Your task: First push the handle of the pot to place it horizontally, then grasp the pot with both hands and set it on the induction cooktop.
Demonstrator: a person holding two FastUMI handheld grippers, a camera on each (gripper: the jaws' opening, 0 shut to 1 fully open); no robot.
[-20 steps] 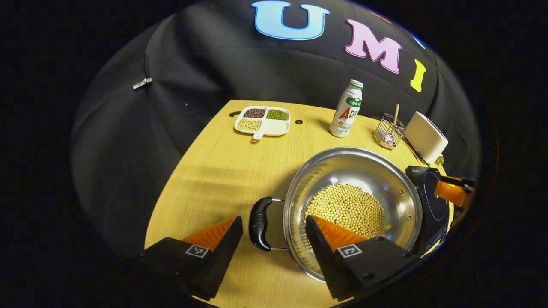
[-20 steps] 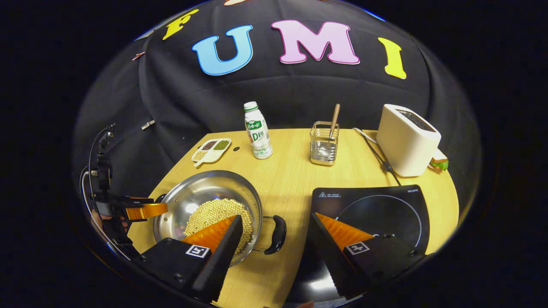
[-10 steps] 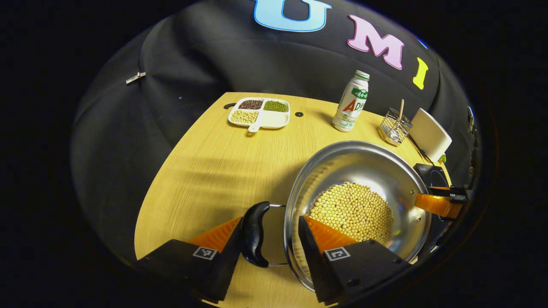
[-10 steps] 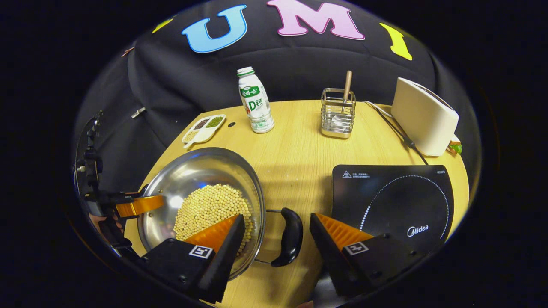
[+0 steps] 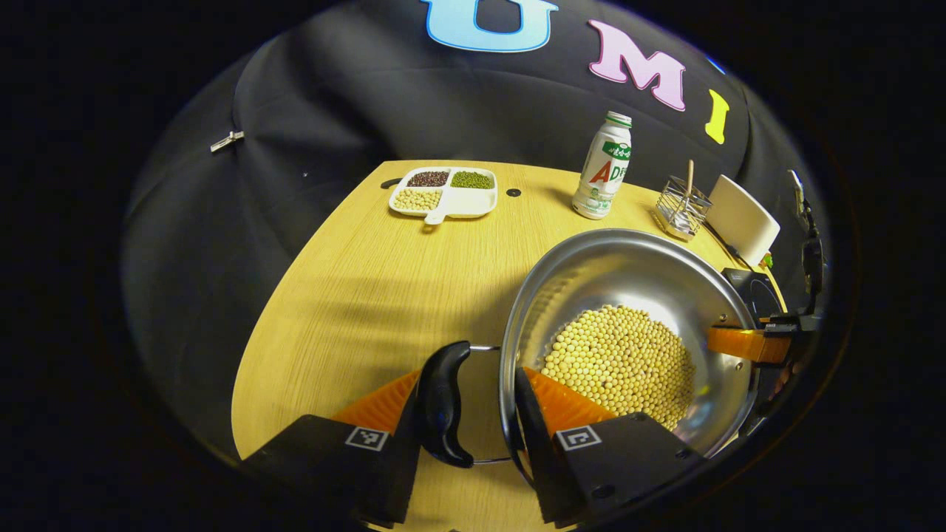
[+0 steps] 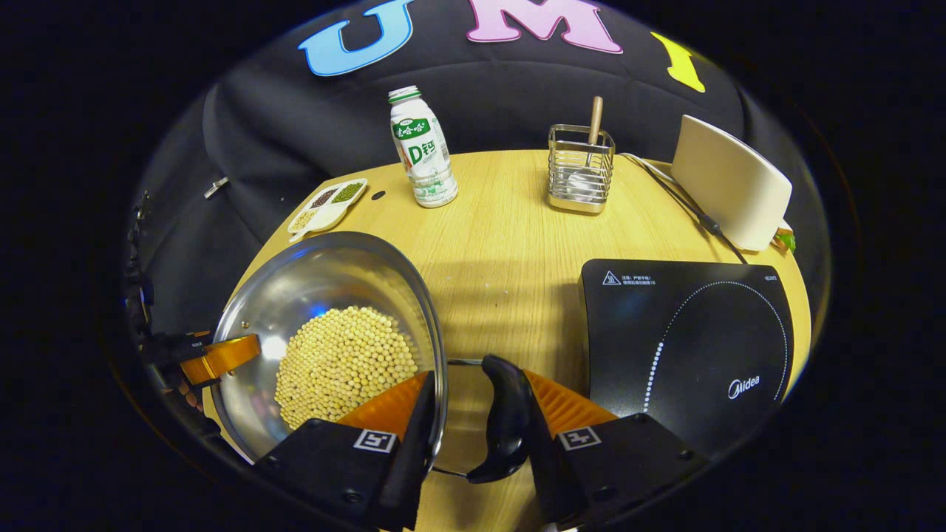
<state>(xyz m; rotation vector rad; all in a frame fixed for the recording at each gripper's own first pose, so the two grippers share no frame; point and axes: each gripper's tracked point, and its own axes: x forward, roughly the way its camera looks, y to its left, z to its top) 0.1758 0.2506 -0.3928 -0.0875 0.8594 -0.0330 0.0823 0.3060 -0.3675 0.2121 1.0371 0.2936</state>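
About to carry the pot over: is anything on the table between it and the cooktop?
Nothing visible. In the right gripper view, bare tabletop separates the pot from the cooktop. The bottle, utensil holder and toaster stand farther back.

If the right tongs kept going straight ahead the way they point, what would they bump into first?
Probably bare table: past the pot handle between their fingers, the line runs between bottle and utensil rack. Depth is unclear.
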